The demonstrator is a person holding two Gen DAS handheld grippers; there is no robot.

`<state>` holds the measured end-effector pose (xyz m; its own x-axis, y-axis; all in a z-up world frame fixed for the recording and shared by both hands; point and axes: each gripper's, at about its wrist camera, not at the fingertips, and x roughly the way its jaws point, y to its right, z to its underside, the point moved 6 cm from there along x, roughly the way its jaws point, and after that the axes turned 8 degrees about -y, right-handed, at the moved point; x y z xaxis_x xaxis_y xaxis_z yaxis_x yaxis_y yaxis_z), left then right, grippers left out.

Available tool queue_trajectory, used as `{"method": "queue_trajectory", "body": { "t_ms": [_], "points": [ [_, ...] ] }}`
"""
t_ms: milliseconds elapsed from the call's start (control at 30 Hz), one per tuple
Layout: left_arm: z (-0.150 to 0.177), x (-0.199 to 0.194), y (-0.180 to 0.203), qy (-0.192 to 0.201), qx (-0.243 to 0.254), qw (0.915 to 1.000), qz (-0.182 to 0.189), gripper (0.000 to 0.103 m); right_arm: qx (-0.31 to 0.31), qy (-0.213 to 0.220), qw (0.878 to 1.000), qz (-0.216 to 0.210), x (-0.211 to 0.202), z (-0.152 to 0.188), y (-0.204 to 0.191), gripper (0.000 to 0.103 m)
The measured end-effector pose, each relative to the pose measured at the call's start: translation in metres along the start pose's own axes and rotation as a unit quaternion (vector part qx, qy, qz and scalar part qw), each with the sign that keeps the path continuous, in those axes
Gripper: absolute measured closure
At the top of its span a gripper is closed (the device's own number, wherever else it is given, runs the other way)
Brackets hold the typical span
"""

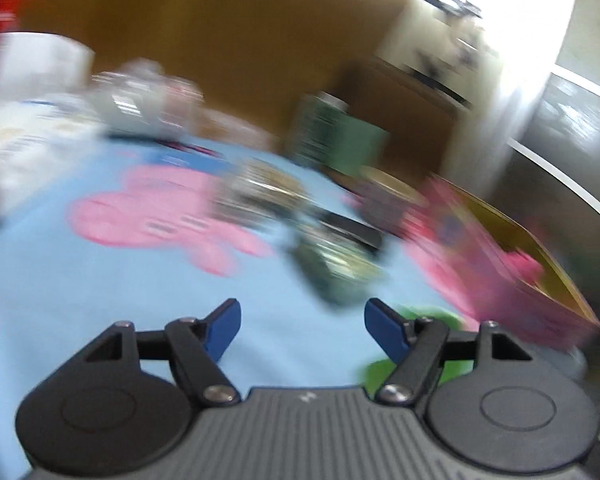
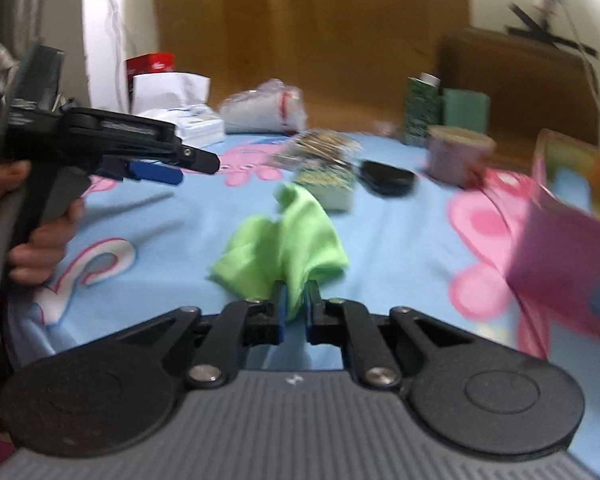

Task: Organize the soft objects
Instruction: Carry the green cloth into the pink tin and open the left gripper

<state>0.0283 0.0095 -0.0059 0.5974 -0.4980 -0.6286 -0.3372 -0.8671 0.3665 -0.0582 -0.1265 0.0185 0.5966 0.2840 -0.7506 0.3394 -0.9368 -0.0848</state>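
Green cloth (image 2: 284,240) bunched mid-bed on blue cartoon sheet (image 2: 400,248), one fold pinched between right gripper (image 2: 296,312) fingers. Left gripper (image 1: 302,330) fingers spread, nothing between. Pink box (image 2: 560,264) near right edge.

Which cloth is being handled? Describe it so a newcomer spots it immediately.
Start at the blue cartoon-print sheet that covers the surface. Near its front middle lies the lime-green cloth, crumpled, one end pinched in the right tool. It is the only plain green fabric; the things behind it are patterned packets and a black case.
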Motion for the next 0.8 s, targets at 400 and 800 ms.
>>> {"method": "queue_trajectory", "body": {
  "t_ms": [400,800],
  "points": [
    [0.016,0.026,0.072,-0.078,0.027,0.9960,0.033,0.081,-0.052,0.031,0.998,-0.013,0.011,-0.004,-0.011,0.093],
    [-0.048,0.068,0.237,-0.025,0.188,0.9771,0.097,0.050,0.021,0.180,0.966,0.185,-0.072,-0.025,0.097,0.093]
  ]
}}
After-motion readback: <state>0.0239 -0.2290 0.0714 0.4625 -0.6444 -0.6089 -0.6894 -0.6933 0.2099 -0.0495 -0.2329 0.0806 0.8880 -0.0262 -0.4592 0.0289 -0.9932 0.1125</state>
